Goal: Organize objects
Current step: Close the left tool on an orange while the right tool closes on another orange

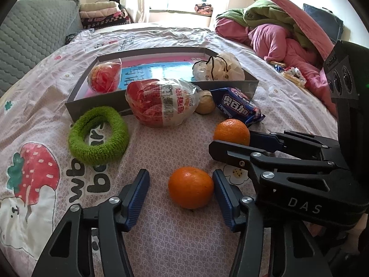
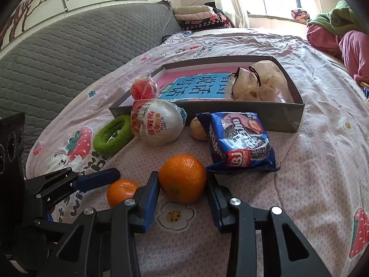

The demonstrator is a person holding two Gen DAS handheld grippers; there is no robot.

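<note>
Two oranges on bedspread: left gripper (image 1: 181, 195) open around smaller orange (image 1: 191, 187), untouched; right gripper (image 2: 182, 190) pinching larger orange (image 2: 182, 178). Cookie pack's strawberry print (image 2: 239, 142) readable only from right wrist.

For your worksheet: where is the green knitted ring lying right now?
The green knitted ring lies on the bedspread, left of the red-and-white egg packet and just in front of the grey box, toward its left corner.

Bare bedspread (image 2: 311, 161) lies open to the right of the grey box (image 2: 283, 117). Crowding the box's front wall are the green ring (image 1: 98, 136), the wrapped egg (image 1: 159, 102), a small bun (image 1: 205, 103) and the blue cookie packet (image 2: 239, 140), blocking a low approach there.
</note>
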